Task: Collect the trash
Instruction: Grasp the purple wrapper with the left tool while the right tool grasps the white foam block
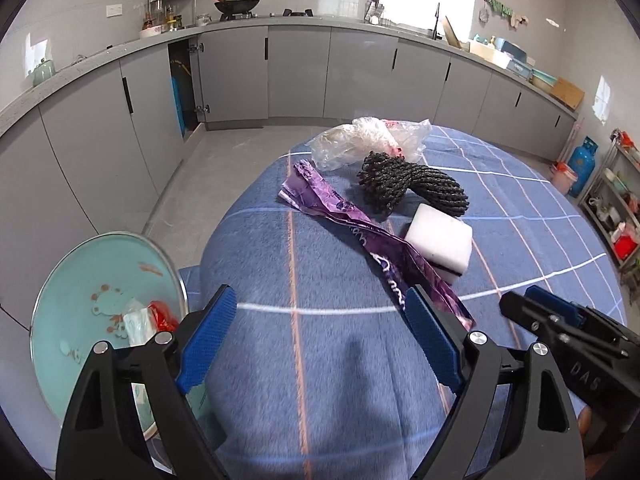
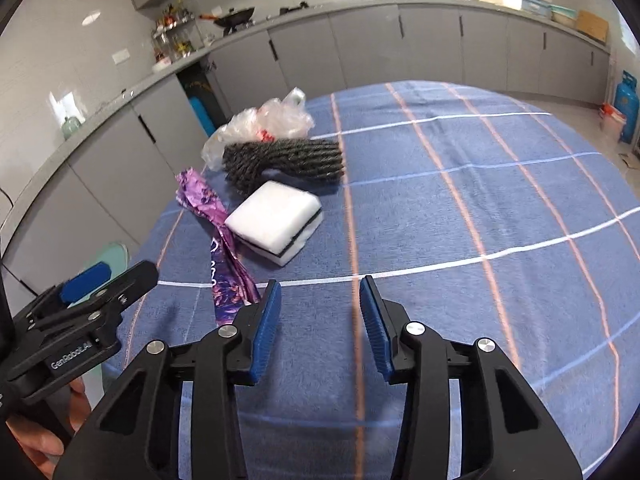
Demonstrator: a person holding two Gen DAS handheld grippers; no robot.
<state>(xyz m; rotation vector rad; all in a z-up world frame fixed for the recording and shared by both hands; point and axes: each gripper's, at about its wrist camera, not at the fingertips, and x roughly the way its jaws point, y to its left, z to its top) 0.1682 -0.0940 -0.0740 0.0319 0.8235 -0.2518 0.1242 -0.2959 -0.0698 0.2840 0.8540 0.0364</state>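
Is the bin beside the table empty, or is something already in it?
Not empty. The bin already holds a red scrap and a pale wrapper.

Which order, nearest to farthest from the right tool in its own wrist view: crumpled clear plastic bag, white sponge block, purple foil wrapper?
1. Purple foil wrapper, its end just left of the right tool.
2. White sponge block, ahead and left.
3. Crumpled clear plastic bag, far left, by the table edge.

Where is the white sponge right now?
The white sponge lies on the blue checked tablecloth, against the purple wrapper on its left and just in front of the dark rope bundle.
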